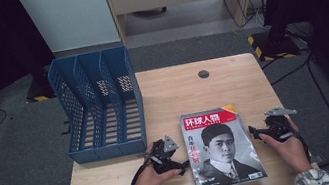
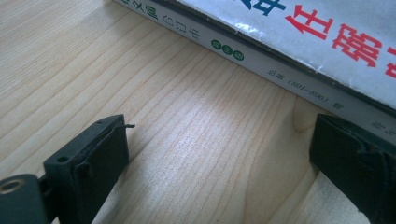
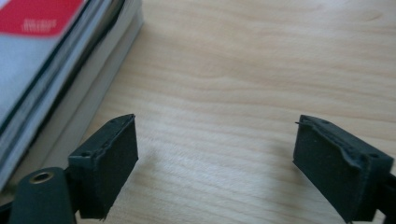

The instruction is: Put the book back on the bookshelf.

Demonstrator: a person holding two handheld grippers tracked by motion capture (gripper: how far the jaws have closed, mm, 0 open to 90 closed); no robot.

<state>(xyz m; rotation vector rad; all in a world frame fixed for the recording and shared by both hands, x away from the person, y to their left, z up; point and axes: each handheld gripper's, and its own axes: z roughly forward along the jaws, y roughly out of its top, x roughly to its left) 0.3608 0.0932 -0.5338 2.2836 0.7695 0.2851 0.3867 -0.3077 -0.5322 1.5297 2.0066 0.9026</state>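
A stack of magazines (image 1: 221,147) with a portrait cover lies flat at the table's front right of centre. My left gripper (image 1: 178,163) rests on the wood just left of the stack, jaws wide apart with bare table between them; its own view shows the stack's spine (image 2: 261,65) just beyond the jaws. My right gripper (image 1: 256,134) sits on the table at the stack's right side, open and empty. Its view has the magazines' page edges (image 3: 70,79) at the upper left. A blue three-slot file rack (image 1: 98,103) stands at the table's left.
The wooden table (image 1: 192,88) has a round cable hole (image 1: 203,74) near its far edge. The rack overhangs the table's left side. Cables and black stands with hazard tape crowd the floor at the far right.
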